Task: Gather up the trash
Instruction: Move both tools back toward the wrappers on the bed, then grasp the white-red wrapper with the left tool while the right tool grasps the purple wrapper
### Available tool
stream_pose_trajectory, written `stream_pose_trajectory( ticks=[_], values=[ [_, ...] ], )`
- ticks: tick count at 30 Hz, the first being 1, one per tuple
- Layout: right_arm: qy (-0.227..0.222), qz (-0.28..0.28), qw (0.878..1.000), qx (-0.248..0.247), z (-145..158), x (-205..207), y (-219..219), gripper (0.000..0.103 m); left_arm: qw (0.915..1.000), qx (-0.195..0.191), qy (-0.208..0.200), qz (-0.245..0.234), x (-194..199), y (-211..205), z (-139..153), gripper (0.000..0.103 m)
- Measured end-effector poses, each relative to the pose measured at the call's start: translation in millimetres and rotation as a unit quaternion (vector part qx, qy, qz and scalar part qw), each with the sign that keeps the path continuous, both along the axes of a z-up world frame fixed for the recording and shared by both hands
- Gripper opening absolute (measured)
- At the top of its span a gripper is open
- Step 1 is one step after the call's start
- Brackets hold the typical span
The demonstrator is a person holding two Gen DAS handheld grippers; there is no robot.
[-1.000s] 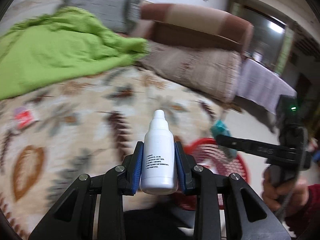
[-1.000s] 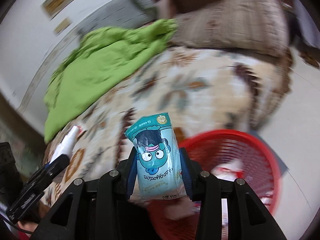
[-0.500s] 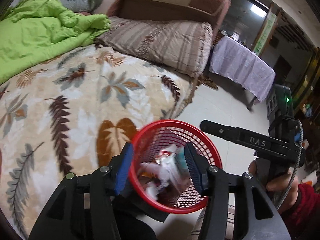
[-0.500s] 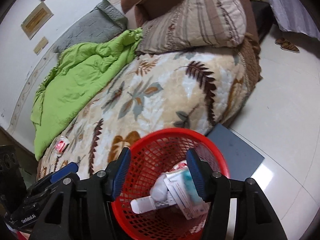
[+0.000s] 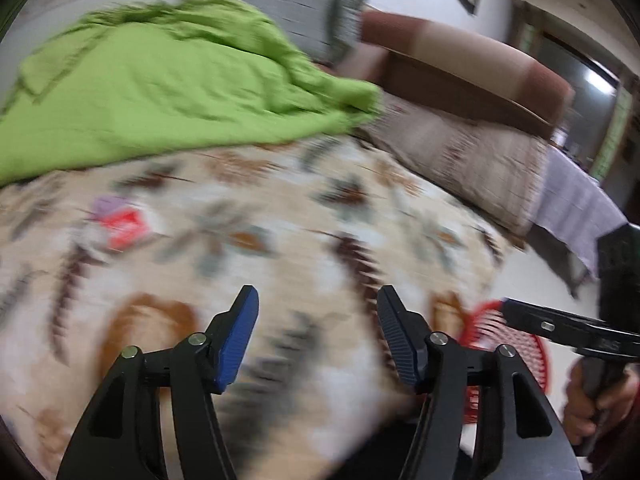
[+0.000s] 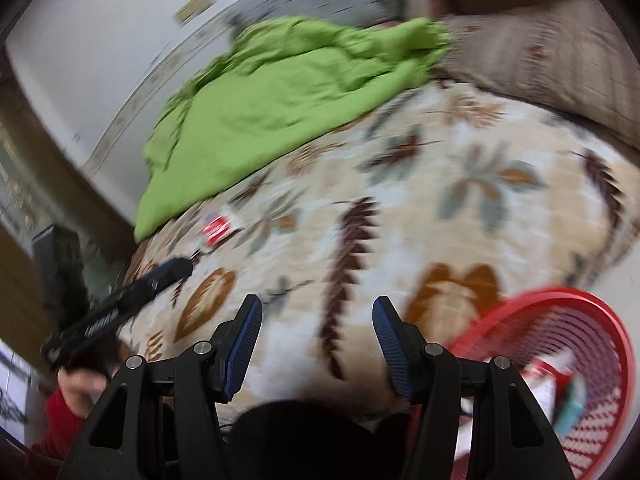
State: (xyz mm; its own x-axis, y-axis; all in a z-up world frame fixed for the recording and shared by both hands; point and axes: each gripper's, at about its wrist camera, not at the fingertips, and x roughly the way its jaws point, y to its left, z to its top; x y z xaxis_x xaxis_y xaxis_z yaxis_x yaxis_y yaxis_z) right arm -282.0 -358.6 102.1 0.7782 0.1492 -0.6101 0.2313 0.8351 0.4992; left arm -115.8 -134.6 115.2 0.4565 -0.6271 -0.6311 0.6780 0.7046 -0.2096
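Trash already lies in your red basket (image 6: 568, 364): in the right wrist view a few pale and teal pieces show through the mesh at its bottom, though the blur keeps you from naming them. Your left gripper (image 5: 316, 336) has just been opening, and nothing sits between its blue pads now; the jaws stand apart over the leaf-patterned blanket (image 5: 280, 216). Your right gripper (image 6: 316, 344) is likewise parted and empty, its jaws having opened within the last moment too. So one round of dropping looks done, and at least one piece is left, as far as these pictures show: a small red-and-white wrapper (image 5: 122, 230) out on the blanket. In the left wrist view it lies well apart from your left claw, up and to the left, toward the blanket's left edge and just short of the hem of the green quilt (image 5: 168, 92). In the right wrist view the same wrapper (image 6: 218, 229) sits beyond and left of your right claw, near the tip of the left gripper as it reaches in from the left edge. The basket stands off the blanket's near right corner, low at the right of both views. Judging by the layout, your left hand is the nearer one to the wrapper. Whether more trash hides under the quilt, you cannot tell.
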Motion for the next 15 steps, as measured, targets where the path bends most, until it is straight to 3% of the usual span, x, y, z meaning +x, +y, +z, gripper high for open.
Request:
stream_pose_trajectory(
  ticks=[7, 15],
  values=[
    [0.003, 0.062, 0.998, -0.006, -2, 60, 41, 0.063, 0.9958, 0.023, -0.019, 0.087, 107, 71, -7, 0.069],
    [0.035, 0.07, 0.997, -0.002, -22, 84, 41, 0.063, 0.989, -0.003, 0.066, 0.132, 220, 98, -51, 0.069]
  ],
)
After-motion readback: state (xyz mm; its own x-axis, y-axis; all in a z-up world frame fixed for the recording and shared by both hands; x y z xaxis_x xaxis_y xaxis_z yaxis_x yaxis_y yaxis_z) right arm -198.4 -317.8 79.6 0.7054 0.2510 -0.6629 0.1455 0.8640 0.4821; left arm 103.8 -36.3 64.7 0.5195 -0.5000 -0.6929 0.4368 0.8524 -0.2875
